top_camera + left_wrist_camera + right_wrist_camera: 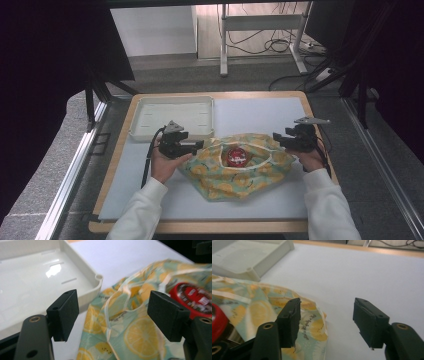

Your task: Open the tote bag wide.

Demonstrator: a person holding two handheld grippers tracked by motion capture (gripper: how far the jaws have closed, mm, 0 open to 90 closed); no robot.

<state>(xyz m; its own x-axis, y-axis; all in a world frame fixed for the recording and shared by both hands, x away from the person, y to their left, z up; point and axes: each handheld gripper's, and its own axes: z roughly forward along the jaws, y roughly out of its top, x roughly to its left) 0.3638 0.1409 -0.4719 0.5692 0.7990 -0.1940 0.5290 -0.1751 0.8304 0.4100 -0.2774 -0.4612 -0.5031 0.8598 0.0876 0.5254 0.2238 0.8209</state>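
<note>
A lemon-print cloth bag (235, 167) lies at centre frame on the surface (260, 112), a red-lidded can (236, 156) inside. The left claw (199, 145) and right claw (276, 136) flank it, both released. A white tray (172, 116) sits upper left.

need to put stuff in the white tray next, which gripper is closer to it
Left. The left gripper sits just below the white tray, by its near right corner. The right gripper is across the lemon-print bag, at the bag's far right edge.

Mint-green cloth bag (235, 172) w/ yellow lemon print (white trim), red can (236, 156), cream tray (172, 118), black fingers (65, 312).
</note>
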